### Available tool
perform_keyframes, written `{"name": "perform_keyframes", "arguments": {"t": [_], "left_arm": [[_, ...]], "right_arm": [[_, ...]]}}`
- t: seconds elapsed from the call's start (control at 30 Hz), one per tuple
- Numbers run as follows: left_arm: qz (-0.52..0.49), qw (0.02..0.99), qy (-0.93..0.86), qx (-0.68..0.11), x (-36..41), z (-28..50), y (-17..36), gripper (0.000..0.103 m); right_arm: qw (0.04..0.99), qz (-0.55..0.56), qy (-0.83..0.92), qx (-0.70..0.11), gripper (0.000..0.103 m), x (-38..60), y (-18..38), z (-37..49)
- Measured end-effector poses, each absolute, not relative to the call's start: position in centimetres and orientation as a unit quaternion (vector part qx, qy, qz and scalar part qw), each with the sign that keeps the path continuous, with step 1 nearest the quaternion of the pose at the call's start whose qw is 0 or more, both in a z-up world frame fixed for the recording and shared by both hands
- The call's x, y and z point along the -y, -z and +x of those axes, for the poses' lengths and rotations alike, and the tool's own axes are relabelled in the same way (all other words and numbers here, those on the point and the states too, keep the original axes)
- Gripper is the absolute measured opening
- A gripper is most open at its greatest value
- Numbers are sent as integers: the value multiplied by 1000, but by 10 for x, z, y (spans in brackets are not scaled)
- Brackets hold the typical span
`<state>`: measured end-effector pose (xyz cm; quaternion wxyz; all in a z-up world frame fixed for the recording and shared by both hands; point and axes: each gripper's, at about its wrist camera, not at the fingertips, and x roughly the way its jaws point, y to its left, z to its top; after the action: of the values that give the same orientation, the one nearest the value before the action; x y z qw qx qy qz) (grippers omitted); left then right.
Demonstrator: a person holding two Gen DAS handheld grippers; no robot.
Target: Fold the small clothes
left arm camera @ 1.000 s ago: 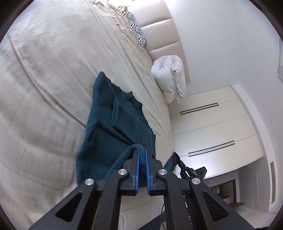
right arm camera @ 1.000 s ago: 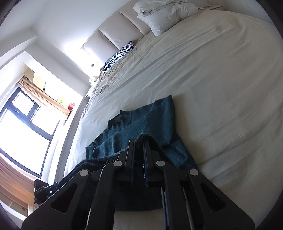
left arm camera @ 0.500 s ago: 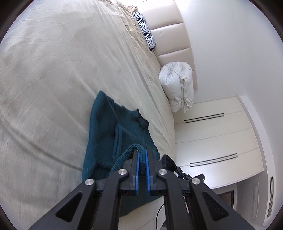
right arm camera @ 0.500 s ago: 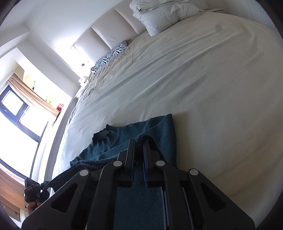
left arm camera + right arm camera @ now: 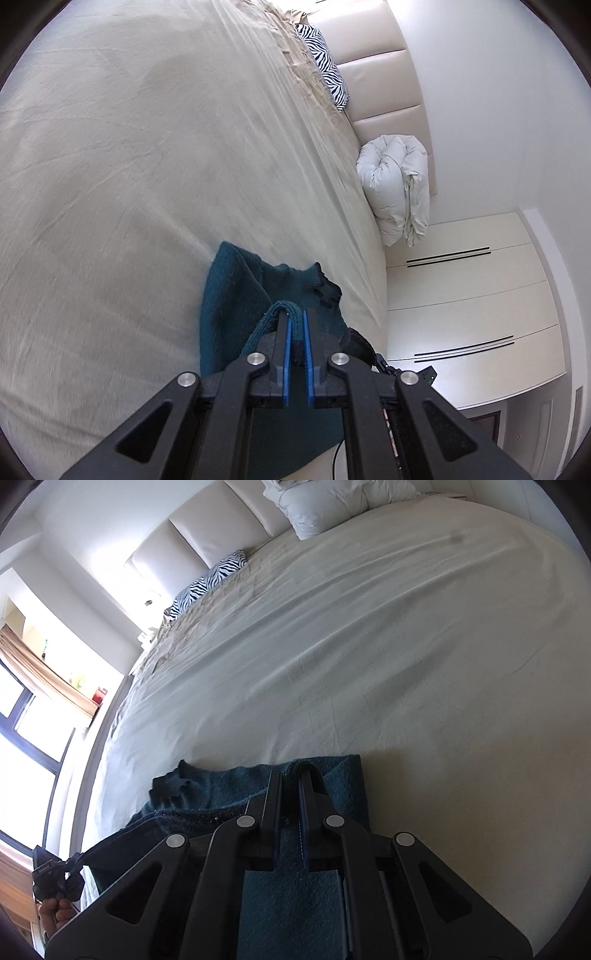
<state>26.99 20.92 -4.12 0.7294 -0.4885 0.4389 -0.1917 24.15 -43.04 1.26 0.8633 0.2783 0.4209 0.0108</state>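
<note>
A dark teal knitted sweater (image 5: 236, 295) lies on the beige bed sheet (image 5: 129, 184), near the bed's edge. My left gripper (image 5: 295, 314) is shut on a ribbed edge of the sweater, and the cloth loops over the left fingertip. My right gripper (image 5: 290, 773) is shut on another edge of the same sweater (image 5: 343, 786), which spreads below and left of its fingers. The sweater's collar (image 5: 170, 779) shows at the left. The other gripper (image 5: 55, 875) shows at the far lower left in the right wrist view.
A folded white duvet (image 5: 399, 188) and a zebra-print pillow (image 5: 325, 66) lie at the padded headboard (image 5: 380, 85). White wardrobe doors (image 5: 461, 295) stand beyond the bed's edge. A window (image 5: 22, 746) with a curtain is at the left.
Both grippers have carried the held sweater edges forward over the garment. Less of the sweater shows ahead of the fingers now, and its far edge lies closer to both grippers.
</note>
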Motion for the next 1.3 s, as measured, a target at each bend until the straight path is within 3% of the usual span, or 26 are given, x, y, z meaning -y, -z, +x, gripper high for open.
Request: {"name": "perform_keyframes", "arguments": {"t": [0.23, 0.3, 0.37, 0.4, 0.43, 0.5, 0.83, 0.9, 1.03, 1.3], "left_arm": [[-493, 731, 164, -443, -214, 276, 61, 7], [-498, 732, 160, -438, -218, 275, 64, 20], [-501, 733, 151, -435, -223, 273, 65, 50], [-501, 736, 147, -432, -225, 270, 64, 52], [-499, 738, 146, -431, -226, 269, 63, 52], [-494, 740, 148, -431, -225, 264, 61, 52], [-418, 776, 159, -446, -194, 224, 53, 52], [-408, 783, 152, -445, -191, 211, 54, 52], [-376, 802, 144, -442, -181, 192, 51, 52], [-363, 810, 130, -441, -171, 164, 59, 52]], "right_arm": [[852, 305, -8, -426, 8, 436, 17, 262], [846, 306, -9, -436, 10, 436, 27, 267], [847, 299, -5, -440, 24, 433, 32, 271], [851, 297, -3, -432, 36, 432, 32, 270], [854, 301, 0, -425, 56, 432, 31, 268], [858, 310, 5, -408, 66, 434, 28, 263], [873, 237, 5, -427, 65, 423, 22, 218], [877, 210, 7, -433, 59, 416, 22, 206], [880, 157, 31, -446, 34, 406, 27, 185], [873, 167, 32, -458, 34, 412, 40, 145]]}}
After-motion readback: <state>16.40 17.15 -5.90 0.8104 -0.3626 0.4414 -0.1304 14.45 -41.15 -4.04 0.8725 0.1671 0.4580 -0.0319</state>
